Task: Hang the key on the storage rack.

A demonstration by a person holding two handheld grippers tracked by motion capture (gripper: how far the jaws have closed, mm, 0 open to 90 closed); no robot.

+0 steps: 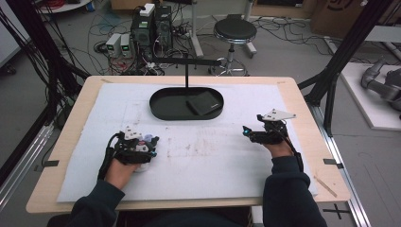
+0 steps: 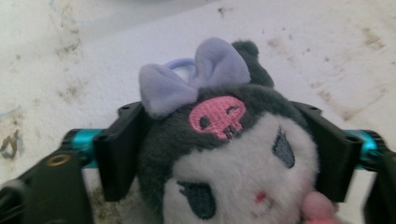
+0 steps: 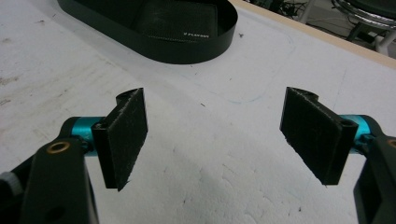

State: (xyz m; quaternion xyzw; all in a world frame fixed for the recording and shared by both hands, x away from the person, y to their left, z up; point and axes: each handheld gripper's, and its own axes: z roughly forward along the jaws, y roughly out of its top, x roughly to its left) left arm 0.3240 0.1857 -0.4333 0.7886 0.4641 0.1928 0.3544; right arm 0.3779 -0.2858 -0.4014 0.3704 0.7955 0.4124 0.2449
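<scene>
Left gripper (image 2: 224, 154) clamps plush toy (image 2: 224, 163) (pink skull patch seen close up). Right gripper (image 3: 215, 140) wide open, empty; pouch (image 3: 180, 21) print unreadable.

A small plush toy (image 2: 229, 158) with a dark grey hood, white face, lilac bow and pink skull badge sits face-up on the white mat, well in front and to the left of the black oval tray (image 1: 187, 103).
</scene>
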